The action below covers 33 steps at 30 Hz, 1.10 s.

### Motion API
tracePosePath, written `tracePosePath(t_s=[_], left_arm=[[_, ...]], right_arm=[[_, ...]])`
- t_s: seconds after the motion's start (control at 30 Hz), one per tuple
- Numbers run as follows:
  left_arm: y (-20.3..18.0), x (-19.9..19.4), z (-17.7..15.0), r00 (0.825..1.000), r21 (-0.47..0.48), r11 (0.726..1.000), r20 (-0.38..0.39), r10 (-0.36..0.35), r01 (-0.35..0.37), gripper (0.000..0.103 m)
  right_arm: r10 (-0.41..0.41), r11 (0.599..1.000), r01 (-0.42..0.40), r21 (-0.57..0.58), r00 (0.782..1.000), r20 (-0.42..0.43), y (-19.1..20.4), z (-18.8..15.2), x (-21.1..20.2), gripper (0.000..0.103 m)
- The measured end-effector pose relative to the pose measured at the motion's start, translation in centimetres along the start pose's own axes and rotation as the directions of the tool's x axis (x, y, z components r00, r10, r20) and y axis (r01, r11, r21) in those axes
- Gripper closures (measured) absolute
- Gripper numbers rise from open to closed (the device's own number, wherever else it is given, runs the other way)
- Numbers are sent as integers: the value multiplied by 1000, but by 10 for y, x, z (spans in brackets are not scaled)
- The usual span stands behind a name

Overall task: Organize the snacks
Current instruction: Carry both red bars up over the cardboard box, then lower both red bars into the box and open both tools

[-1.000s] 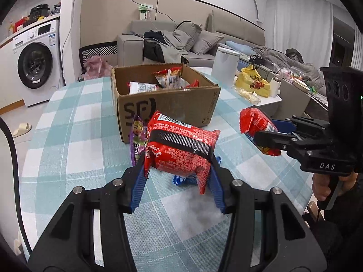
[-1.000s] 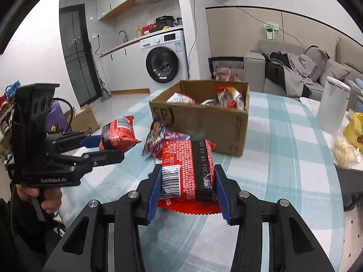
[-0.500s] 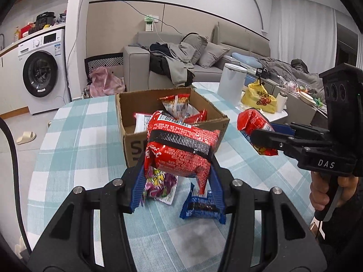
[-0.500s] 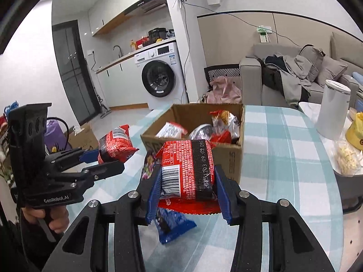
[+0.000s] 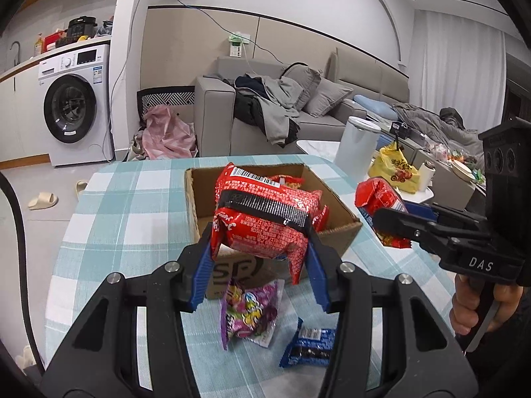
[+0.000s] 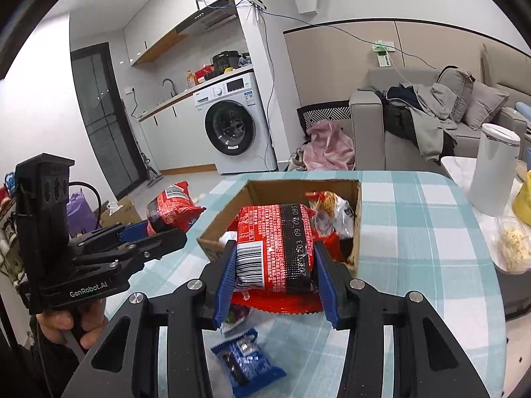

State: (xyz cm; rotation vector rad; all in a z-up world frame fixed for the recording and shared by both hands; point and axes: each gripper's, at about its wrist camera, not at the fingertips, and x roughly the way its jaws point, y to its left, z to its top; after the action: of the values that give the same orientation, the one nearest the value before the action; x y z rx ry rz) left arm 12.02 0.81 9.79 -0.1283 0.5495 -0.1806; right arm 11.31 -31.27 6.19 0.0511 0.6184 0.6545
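I am carrying one red noodle packet in each hand so both can go into the cardboard box (image 5: 345, 229) in a single trip. My left hand-held gripper (image 5: 262, 275) is clamping its left red packet (image 5: 265, 222) by the short sides, above the box's near wall. My right hand-held gripper (image 6: 275, 282) is squeezing the right red packet (image 6: 275, 248) the same way, over the box's opening. On the checked tabletop (image 5: 132, 205), a purple candy bag (image 5: 249, 311) and a blue wrapper (image 5: 308, 348) are waiting in front of the box, not yet sorted.
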Motion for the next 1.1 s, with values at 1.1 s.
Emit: tracePosePath(t_s=[1.1], left_arm=[[3,147,19,990,70,993,-96,102,-96,56]], right_arm=[[-21,991,36,131,993,-113,-39,30,106,58]])
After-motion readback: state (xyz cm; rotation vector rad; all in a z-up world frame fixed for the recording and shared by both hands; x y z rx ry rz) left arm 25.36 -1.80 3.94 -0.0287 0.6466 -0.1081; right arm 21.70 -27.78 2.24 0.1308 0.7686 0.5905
